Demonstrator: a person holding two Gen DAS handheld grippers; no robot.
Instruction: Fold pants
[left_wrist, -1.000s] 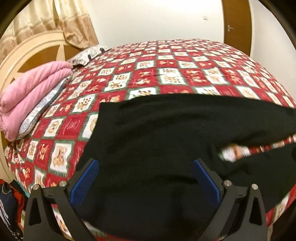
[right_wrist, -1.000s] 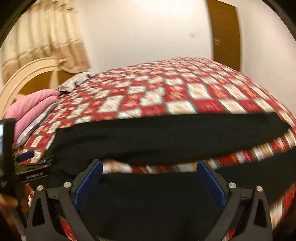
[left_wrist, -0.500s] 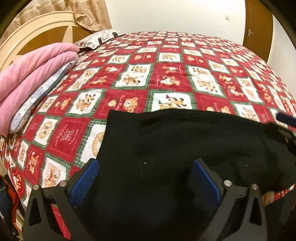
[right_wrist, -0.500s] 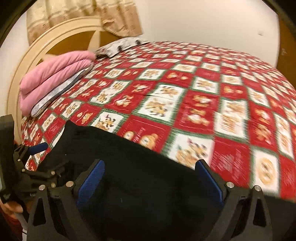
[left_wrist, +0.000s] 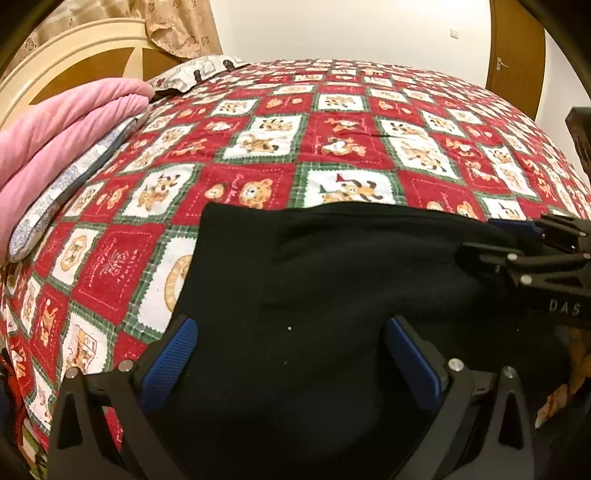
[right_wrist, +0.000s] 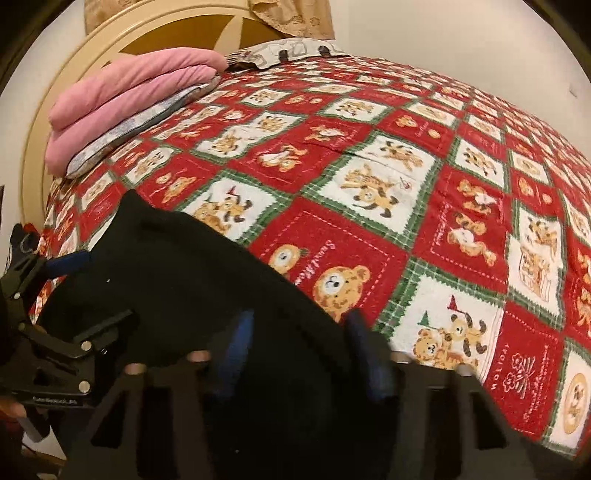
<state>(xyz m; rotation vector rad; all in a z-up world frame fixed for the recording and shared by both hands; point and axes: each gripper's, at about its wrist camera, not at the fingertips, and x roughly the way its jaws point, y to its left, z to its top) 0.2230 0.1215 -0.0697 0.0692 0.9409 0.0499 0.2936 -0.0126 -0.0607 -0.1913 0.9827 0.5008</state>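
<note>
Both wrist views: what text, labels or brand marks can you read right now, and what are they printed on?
"DAS": white letters on the black body of the right gripper, cut off at the left wrist view's edge.
"HOLIDAY": stitched on a red square of the red, white and green patchwork bedspread.
Cursive beside the bear face on another red square: too distorted to read.
White label on the left gripper: too blurred.
The black pants show no text.

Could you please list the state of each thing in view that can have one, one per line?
Black pants: lying on the bed, partly folded.
Left gripper: open, above the pants.
Right gripper: blurred, partly closed around the pants' edge.
Pink blanket: folded, stacked on a pillow.
Bedspread: spread flat.
Door: closed.
</note>
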